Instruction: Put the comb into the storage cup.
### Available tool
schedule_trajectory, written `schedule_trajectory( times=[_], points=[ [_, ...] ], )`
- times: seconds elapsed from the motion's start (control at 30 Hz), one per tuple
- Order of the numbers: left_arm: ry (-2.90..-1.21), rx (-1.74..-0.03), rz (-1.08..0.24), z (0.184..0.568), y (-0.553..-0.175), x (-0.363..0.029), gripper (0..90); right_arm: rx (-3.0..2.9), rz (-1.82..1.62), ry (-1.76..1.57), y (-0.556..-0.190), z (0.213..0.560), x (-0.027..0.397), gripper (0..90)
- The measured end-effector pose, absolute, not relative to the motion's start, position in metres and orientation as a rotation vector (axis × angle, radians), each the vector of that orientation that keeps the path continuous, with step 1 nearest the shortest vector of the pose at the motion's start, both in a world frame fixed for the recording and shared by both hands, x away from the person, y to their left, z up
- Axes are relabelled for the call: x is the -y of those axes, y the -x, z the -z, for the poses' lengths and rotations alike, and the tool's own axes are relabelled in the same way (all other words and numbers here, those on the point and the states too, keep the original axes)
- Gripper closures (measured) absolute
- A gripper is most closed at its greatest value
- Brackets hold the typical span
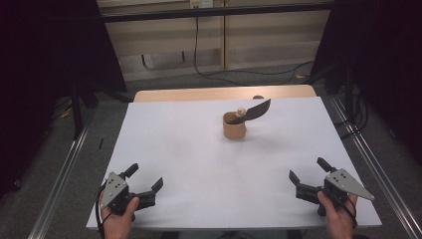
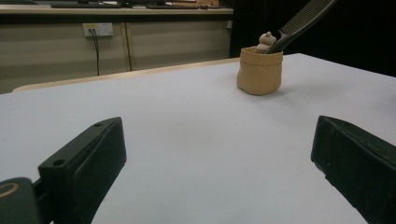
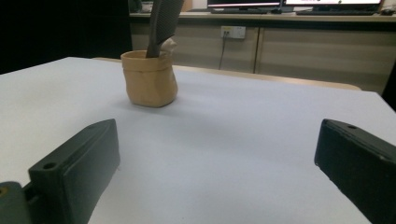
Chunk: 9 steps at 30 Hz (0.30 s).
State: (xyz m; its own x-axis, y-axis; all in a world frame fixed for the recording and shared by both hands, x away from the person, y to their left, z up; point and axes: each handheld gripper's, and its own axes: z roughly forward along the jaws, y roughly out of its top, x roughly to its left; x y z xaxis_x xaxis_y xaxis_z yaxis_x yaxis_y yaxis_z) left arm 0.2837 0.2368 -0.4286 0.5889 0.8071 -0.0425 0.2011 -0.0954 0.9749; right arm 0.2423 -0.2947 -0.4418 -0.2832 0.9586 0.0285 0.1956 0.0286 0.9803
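A small tan pouch point(image 1: 234, 127) stands upright on the white table top point(image 1: 199, 159), past its middle. A black comb point(image 1: 254, 111) leans out of it to the right, beside a small pale lump point(image 1: 241, 110). The left gripper view has the pouch point(image 2: 259, 70) far ahead with the comb point(image 2: 303, 21); the right gripper view has the pouch point(image 3: 149, 78) and comb point(image 3: 163, 21) ahead at left. My left gripper point(image 1: 145, 178) rests open at the near left corner. My right gripper point(image 1: 306, 168) is open at the near right. Both are empty and far from the pouch.
A wooden table edge point(image 1: 224, 93) shows behind the white top. Metal rails point(image 1: 64, 169) run along both sides of the table. Cables point(image 1: 249, 72) lie on the floor beyond, before a low cabinet point(image 1: 209, 40).
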Motion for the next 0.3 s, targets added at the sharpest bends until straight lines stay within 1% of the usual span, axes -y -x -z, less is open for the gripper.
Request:
schedule_trajectory(
  times=[0.3],
  points=[
    [-1.594,-0.889,-0.618,0.4297,-0.2876,-0.2387,3.4,-1.571,-1.347,-1.19,-0.246,0.442,0.2928,0.0]
  ],
)
